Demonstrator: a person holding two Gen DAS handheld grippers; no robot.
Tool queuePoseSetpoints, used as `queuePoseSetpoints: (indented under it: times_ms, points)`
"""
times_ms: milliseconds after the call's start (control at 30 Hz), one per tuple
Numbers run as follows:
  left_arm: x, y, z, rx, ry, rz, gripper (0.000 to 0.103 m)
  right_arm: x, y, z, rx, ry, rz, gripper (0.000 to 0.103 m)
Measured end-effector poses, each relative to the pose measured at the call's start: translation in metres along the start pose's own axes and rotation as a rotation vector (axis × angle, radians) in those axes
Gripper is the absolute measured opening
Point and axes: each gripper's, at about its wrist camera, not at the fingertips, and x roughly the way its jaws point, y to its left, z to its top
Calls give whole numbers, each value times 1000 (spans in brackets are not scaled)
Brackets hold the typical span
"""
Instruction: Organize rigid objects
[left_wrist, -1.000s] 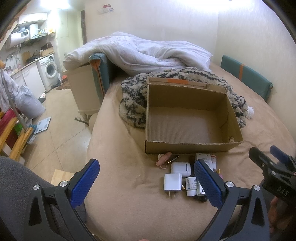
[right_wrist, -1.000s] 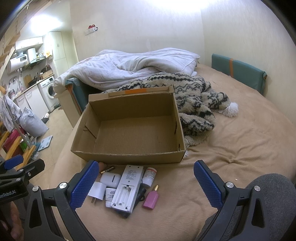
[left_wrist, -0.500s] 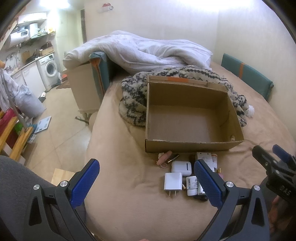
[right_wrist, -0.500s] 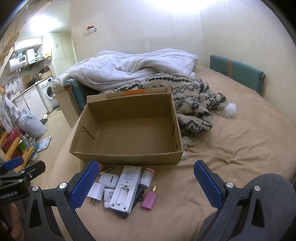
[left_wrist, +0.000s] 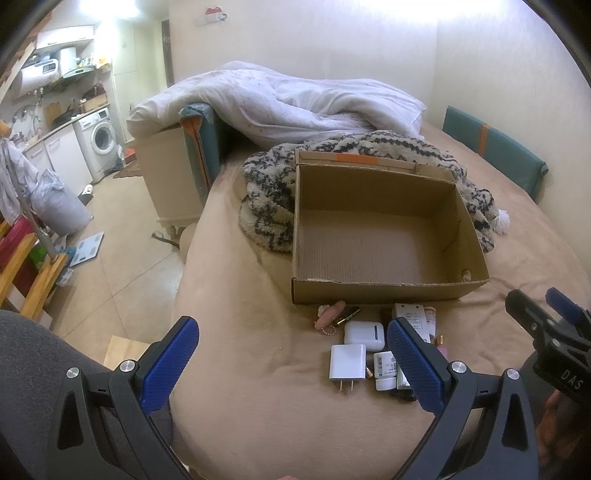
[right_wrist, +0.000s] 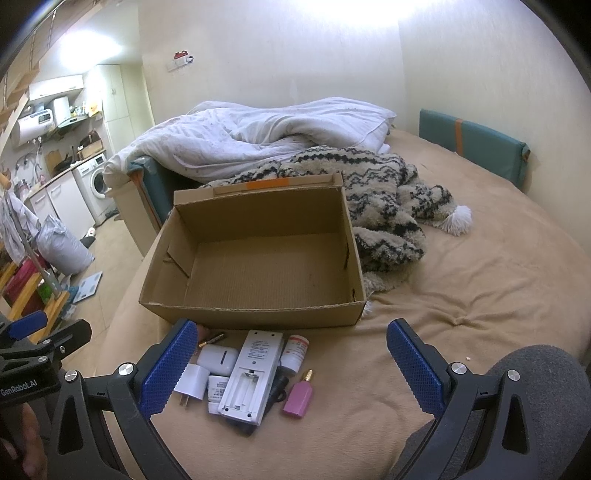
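An empty open cardboard box (left_wrist: 380, 288) (right_wrist: 258, 310) sits on the tan bed. In front of it lies a cluster of small items: a white plug adapter (left_wrist: 346, 362) (right_wrist: 192, 382), a white earbud case (left_wrist: 362, 334) (right_wrist: 217, 359), a white remote lying battery side up (right_wrist: 253, 371), a small white pill bottle (right_wrist: 296, 350), a pink perfume bottle (right_wrist: 300, 395) and a pink oblong item (left_wrist: 330, 314). My left gripper (left_wrist: 291, 363) is open above the bed's near edge, left of the cluster. My right gripper (right_wrist: 291, 363) is open over the cluster, holding nothing.
A patterned knit blanket (right_wrist: 384, 206) and a white duvet (left_wrist: 295, 103) lie behind the box. A teal cushion (right_wrist: 472, 147) leans on the right wall. The bed edge drops to a tiled floor (left_wrist: 110, 229) on the left, with a washing machine (left_wrist: 99, 138) and clutter.
Both grippers have drifted slightly; the box and items sit a little further left in the right wrist view. Nothing was taken hold of or moved.
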Motion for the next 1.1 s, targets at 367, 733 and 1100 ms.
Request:
queuePoseSetpoints:
  times_ms: [367,733,1100]
  points:
    - [2,0,0,-1,10,4,102,0,-1,0,8,4,6,103]
    - [39,22,12,-78,166,36,101,28,-4,3,50,136,74,103]
    - [145,-12,-9,-55,566,-66,85,85,-17,1,169,364,119,103]
